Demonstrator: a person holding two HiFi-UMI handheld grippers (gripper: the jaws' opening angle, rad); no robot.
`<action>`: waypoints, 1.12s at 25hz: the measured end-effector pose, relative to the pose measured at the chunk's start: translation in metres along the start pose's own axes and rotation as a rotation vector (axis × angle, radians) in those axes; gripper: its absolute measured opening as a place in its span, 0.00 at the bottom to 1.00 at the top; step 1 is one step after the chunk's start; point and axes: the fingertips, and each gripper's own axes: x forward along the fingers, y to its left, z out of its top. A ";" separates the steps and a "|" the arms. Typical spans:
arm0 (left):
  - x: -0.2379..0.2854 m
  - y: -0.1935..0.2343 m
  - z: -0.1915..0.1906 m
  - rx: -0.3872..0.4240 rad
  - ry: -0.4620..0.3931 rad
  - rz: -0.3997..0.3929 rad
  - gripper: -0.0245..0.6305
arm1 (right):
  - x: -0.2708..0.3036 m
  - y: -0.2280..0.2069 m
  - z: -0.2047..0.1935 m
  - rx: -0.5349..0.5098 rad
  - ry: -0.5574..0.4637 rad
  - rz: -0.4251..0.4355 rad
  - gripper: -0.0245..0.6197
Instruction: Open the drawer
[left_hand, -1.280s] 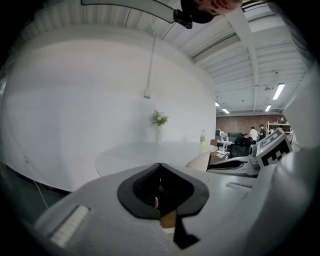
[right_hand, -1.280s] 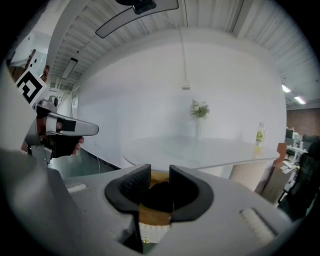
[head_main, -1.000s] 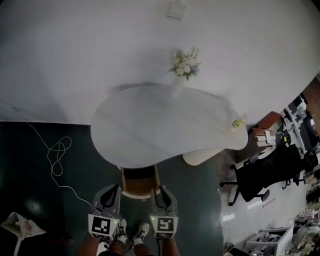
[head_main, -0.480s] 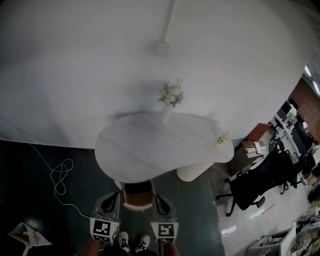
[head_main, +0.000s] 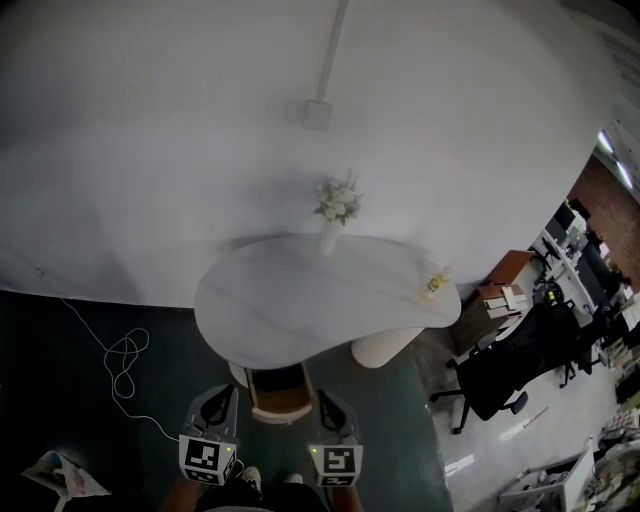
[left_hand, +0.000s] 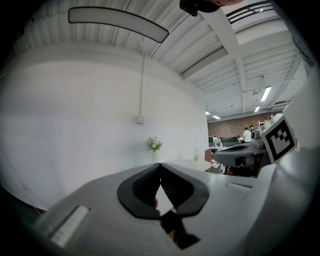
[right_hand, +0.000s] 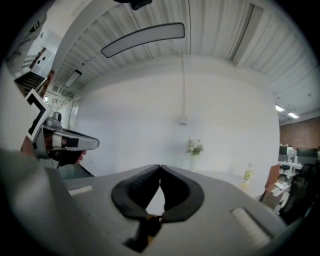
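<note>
Although the task is to open the drawer (head_main: 278, 392), neither tool holds it at this moment. The left tool (left_hand: 160, 167) has its two jaws pressed together at the tips, with nothing between them. The right tool (right_hand: 160, 169) has just been closing its jaws; they now meet as well, and nothing is between them.

In the head view the drawer is a brown wooden frame with a dark inside. It sits under the near edge of the white table (head_main: 300, 300), at 12 o'clock from the person. It lies between the two tools: at about 1 o'clock from the left one and about 11 o'clock from the right one. Both are near it but apart from it, and I cannot say that one hand is clearly nearer.

Its long axis seems to run from 12 to 6 o'clock, so I judge that the pull must go toward 6 o'clock.

Both gripper views look across the table top to the vase of flowers (head_main: 335, 210) and the bottle (head_main: 433, 285), and the drawer is not seen there. The tools probably must come lower first.
</note>
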 end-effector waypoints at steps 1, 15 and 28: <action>-0.001 0.002 0.002 0.000 -0.004 0.003 0.05 | -0.001 0.000 0.001 -0.002 -0.001 -0.003 0.05; 0.008 0.010 0.006 0.003 -0.016 -0.010 0.05 | 0.005 -0.003 0.007 -0.001 -0.022 -0.021 0.05; 0.014 0.017 0.006 0.004 -0.016 -0.013 0.05 | 0.013 -0.001 0.008 -0.011 -0.021 -0.024 0.04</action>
